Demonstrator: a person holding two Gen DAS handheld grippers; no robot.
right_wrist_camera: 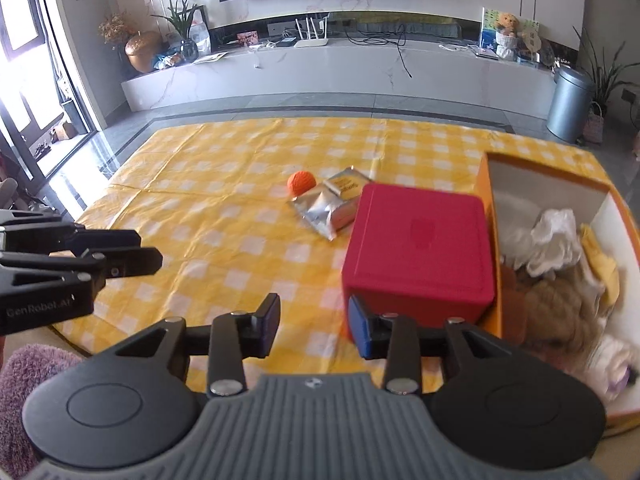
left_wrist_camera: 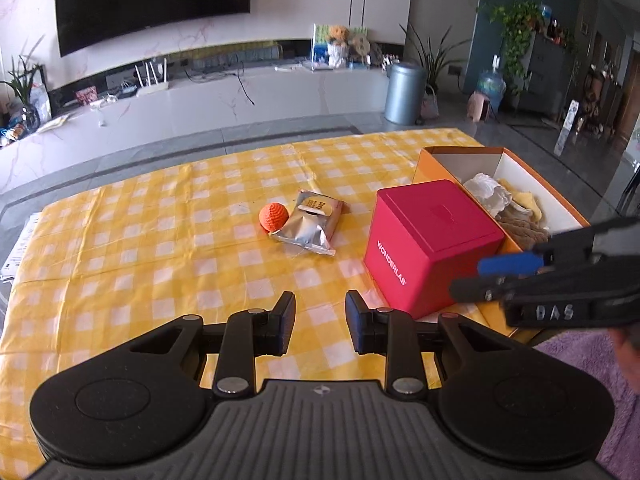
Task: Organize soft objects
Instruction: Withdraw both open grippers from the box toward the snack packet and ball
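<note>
— What have you got in your jaws right now?

— Nothing in either. My left gripper [left_wrist_camera: 320, 322] hangs above the near edge of the yellow checked tablecloth [left_wrist_camera: 160, 240], jaws spread with only cloth showing in the gap. My right gripper [right_wrist_camera: 314, 326] is spread as well, its right finger just in front of the near lower corner of the red box [right_wrist_camera: 420, 248]; I cannot tell if it touches.

— Where are the soft things?

— The orange knitted ball [left_wrist_camera: 273, 218] lies out on the cloth, well ahead of both grippers, touching the left edge of a silver foil packet [left_wrist_camera: 310, 226]. The rest are in the orange cardboard box [left_wrist_camera: 436, 160] on the right: a crumpled white cloth [right_wrist_camera: 554, 240] toward the back, a yellow piece [right_wrist_camera: 600, 268] against the right wall, and a brown knitted or furry item [right_wrist_camera: 560, 304] nearer to me. There is something pale at the very front corner, but it is blurred in the right wrist view, so I will not name it.

— And the red box?

— It stands upright on the cloth, closed, right against the left wall of the orange box, between the ball and the stored things. "WONDERLAB" is printed on its left face.

— Can you see one gripper from the other?

— Yes, from the left wrist my right one comes in from the right edge, over the orange box's near end.
</note>
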